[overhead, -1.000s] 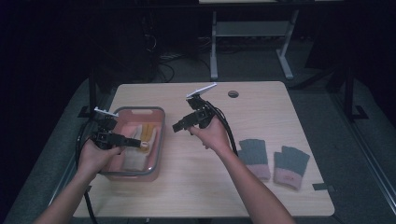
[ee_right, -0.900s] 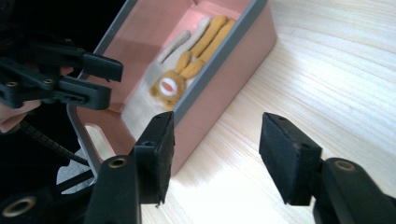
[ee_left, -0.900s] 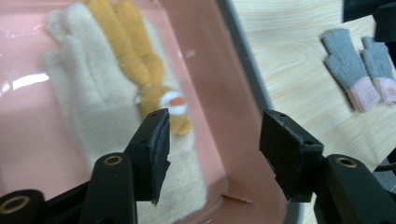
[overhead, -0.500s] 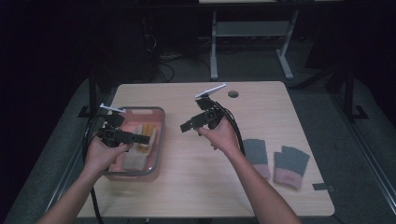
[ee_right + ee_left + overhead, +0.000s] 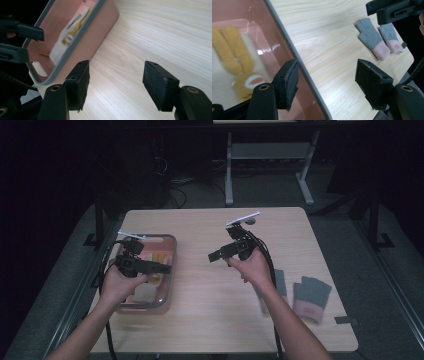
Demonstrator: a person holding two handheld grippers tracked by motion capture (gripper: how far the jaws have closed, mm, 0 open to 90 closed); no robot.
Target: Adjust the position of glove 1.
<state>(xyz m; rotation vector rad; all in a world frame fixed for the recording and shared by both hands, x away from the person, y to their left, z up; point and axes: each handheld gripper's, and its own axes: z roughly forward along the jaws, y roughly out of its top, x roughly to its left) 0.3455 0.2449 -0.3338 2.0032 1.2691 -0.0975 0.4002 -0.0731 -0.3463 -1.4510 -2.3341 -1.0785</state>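
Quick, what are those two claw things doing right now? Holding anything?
Left gripper: open, holding nothing, poised over the rim of the pink bin.
Right gripper: open, holding nothing, above the bare table.

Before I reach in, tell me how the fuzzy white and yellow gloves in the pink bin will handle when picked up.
The fuzzy white and yellow gloves look like soft pile fabric, so they will probably droop floppily and weigh little. The fluffy surface should grip the tool pads rather than slip. Lying flat in the pink plastic bin, they seem unlikely to roll.
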